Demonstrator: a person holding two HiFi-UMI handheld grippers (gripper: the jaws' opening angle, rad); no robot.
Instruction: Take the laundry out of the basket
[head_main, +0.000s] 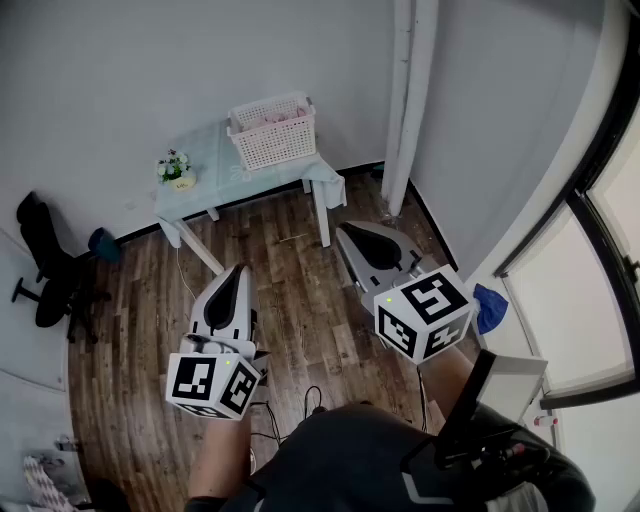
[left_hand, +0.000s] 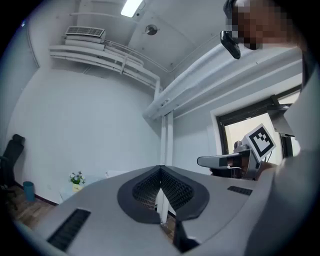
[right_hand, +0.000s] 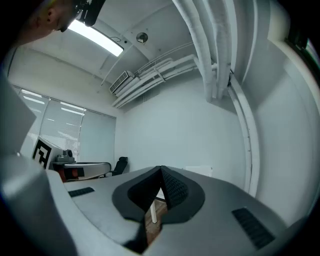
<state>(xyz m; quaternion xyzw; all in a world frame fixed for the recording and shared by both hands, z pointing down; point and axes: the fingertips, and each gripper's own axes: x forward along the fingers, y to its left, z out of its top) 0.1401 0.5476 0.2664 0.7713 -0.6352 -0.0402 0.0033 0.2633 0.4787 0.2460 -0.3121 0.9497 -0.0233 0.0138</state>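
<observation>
Laundry (head_main: 272, 117) not yet in my grip. Left gripper (head_main: 240, 268) and right gripper (head_main: 346, 229) both have their jaws pressed together, empty, held over the wood floor (head_main: 290, 295). Ahead is a small table (head_main: 215, 172). White basket (head_main: 278, 148) at its right end, pink laundry inside. Flower pot (head_main: 176, 172) at its left edge.

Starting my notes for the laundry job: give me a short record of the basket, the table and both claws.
basket: white, on the table, right end
laundry: pinkish, inside the basket
flowers: small pot, table's left end
left claw: shut, empty, short of the table
right claw: shut, empty, short of the table
</observation>
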